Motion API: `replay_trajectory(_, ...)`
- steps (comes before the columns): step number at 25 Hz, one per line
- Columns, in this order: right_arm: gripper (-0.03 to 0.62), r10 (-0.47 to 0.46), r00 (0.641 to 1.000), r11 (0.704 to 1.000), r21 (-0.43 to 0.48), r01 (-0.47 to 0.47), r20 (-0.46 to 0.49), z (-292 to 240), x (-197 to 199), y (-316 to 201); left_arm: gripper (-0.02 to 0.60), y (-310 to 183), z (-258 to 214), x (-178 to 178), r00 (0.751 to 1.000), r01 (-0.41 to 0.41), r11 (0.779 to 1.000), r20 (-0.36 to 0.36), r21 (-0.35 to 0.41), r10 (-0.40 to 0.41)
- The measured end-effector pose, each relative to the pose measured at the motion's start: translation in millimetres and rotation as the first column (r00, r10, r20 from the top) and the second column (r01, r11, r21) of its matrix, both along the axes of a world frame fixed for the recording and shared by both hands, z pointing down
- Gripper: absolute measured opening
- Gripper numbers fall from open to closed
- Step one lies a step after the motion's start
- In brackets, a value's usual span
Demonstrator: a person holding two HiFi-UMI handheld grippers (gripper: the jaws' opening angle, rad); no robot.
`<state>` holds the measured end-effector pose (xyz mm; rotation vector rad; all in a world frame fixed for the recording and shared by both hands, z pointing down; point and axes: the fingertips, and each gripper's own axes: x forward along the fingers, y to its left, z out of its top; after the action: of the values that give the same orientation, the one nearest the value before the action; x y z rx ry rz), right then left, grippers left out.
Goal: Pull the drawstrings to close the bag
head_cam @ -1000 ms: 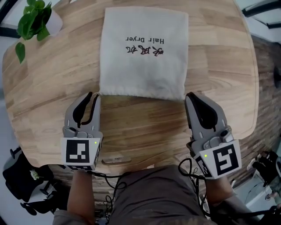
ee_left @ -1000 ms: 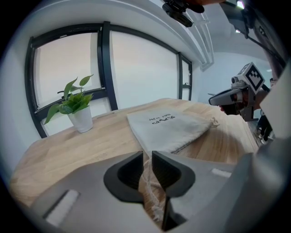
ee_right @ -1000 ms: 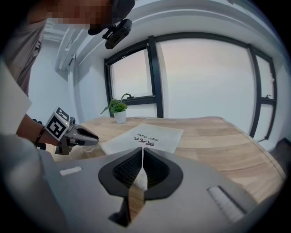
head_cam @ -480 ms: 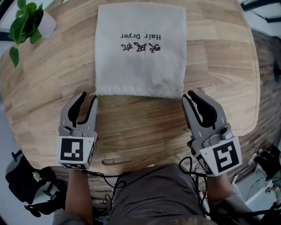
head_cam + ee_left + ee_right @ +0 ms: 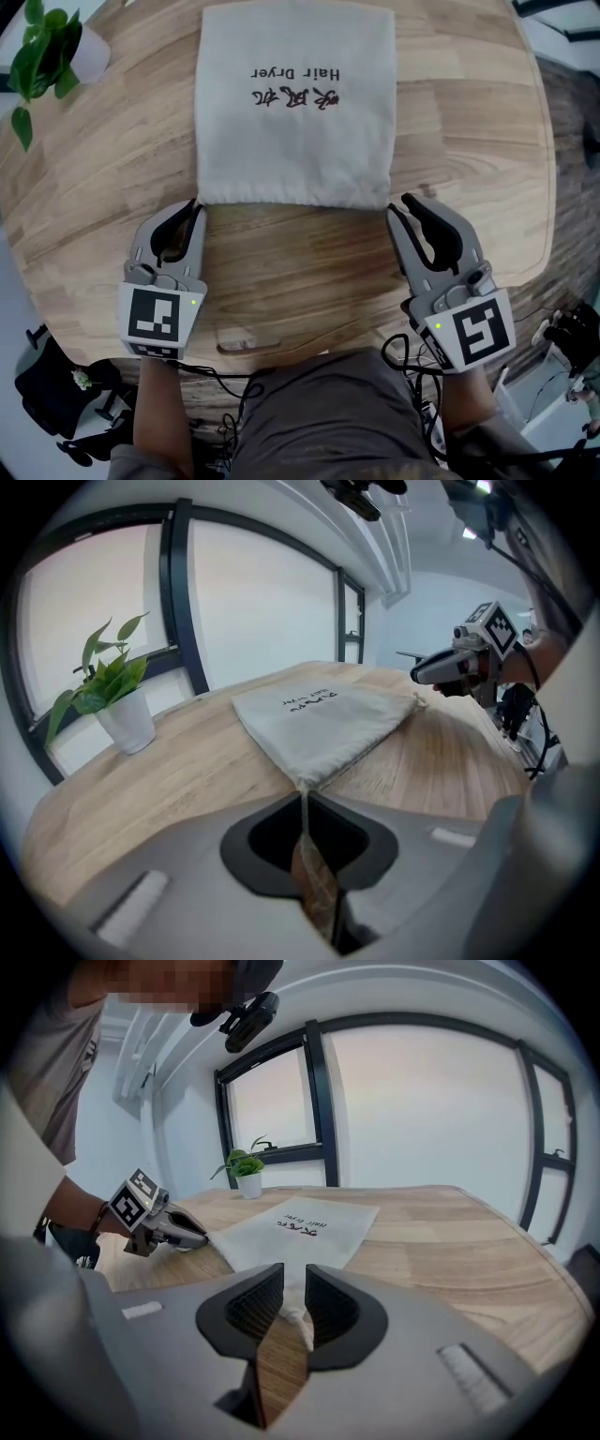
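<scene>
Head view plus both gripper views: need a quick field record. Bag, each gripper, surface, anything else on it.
bag: white cloth drawstring bag printed "Hair Dryer", lying flat, gathered mouth edge toward the person
surface: round wooden table
left gripper: jaws together on the thin drawstring at the bag's near left corner
right gripper: jaws apart, have just been opening; the bag's near right corner tip lies between them, not pinched
other: green potted plant at the table's far left edge
</scene>
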<state>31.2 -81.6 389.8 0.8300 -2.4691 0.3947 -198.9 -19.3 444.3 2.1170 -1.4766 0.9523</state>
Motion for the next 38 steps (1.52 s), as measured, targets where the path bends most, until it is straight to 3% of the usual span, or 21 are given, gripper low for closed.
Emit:
replay_trajectory(6,0.115,-0.04,0.998,0.999,0.01,0.041,-0.045,8,3,-2,0.019,2,0,-4,1.0,-0.007,1.0,-0.005,-0.014,0.007)
replay_trajectory(9,0.121,-0.108,0.993,0.994,0.015,0.109,-0.054,12,-3,2,0.019,1,1,-3,1.0,-0.007,1.0,-0.016,-0.018,0.007)
replay_trajectory(13,0.133,-0.188,0.971,0.981,0.016,0.193,-0.145,27,-1,8,0.017,1,1,-2,1.0,-0.01,1.0,-0.023,-0.024,0.009)
replay_trajectory(19,0.133,-0.229,0.946,0.974,-0.055,0.222,-0.23,48,7,9,0.017,1,2,-2,0.999,-0.031,0.999,-0.027,-0.033,0.03)
replay_trajectory(24,0.089,-0.241,0.93,0.97,-0.088,0.225,-0.278,57,13,6,0.016,0,1,0,0.998,-0.042,0.998,-0.041,-0.037,0.041)
replay_trajectory(26,0.044,-0.24,0.922,0.971,-0.09,0.223,-0.304,59,15,4,0.013,3,3,0,0.998,-0.059,0.997,-0.022,-0.05,0.058)
replay_trajectory(28,0.043,-0.243,0.917,0.97,-0.106,0.22,-0.316,60,17,5,0.013,3,4,1,0.998,-0.062,0.996,-0.01,-0.059,0.061)
replay_trajectory(33,0.043,-0.267,0.893,0.964,-0.095,0.25,-0.362,59,19,4,0.011,0,4,-5,1.0,0.021,0.998,0.008,-0.062,-0.02)
replay_trajectory(38,0.041,-0.249,0.903,0.968,-0.099,0.229,-0.349,61,25,3,0.01,-1,4,-22,0.993,0.102,0.993,0.074,-0.06,-0.097)
